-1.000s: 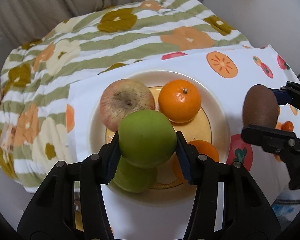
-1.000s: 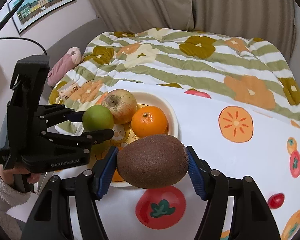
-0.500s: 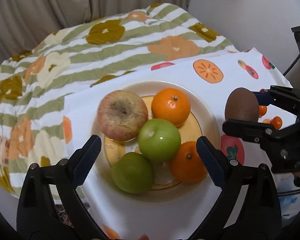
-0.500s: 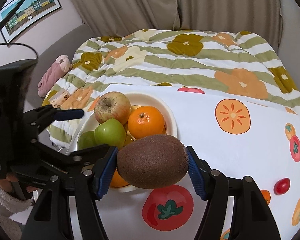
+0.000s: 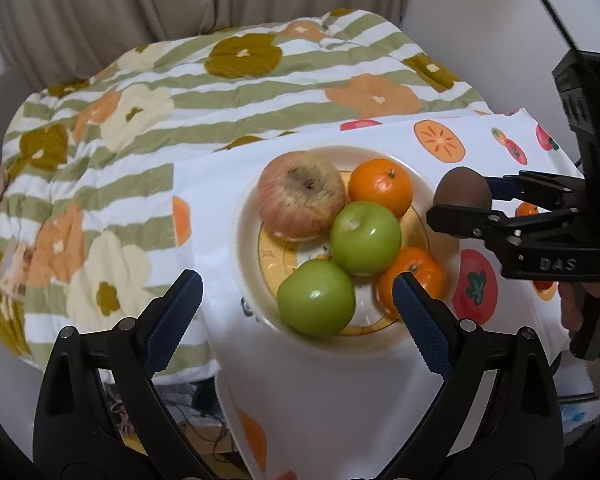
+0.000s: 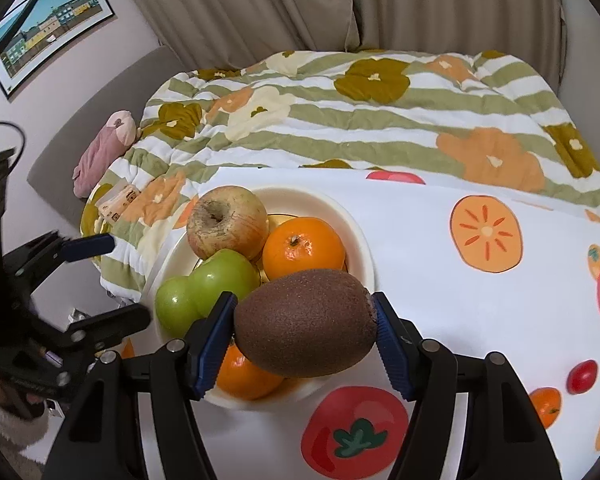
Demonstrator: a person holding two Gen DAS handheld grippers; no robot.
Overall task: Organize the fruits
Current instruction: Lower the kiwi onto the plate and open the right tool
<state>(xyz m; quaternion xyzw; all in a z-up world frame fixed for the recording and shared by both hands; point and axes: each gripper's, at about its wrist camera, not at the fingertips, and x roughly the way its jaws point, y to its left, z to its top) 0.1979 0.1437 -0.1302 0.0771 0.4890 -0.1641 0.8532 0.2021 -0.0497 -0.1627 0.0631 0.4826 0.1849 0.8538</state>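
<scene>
A cream plate on the fruit-print cloth holds a reddish apple, two green apples and two oranges. My left gripper stands wide open above the plate's near side, nothing between its fingers. My right gripper is shut on a brown kiwi, held just above the plate's right rim.
A white cloth with printed fruit covers the table; a green-striped flowered quilt lies behind it. A pink plush sits on the grey sofa at left. A person's hand grips the right tool.
My left gripper let go of the green apple, which now rests on the plate among the other fruit, and pulled back and up. The right gripper with the kiwi stayed put.
</scene>
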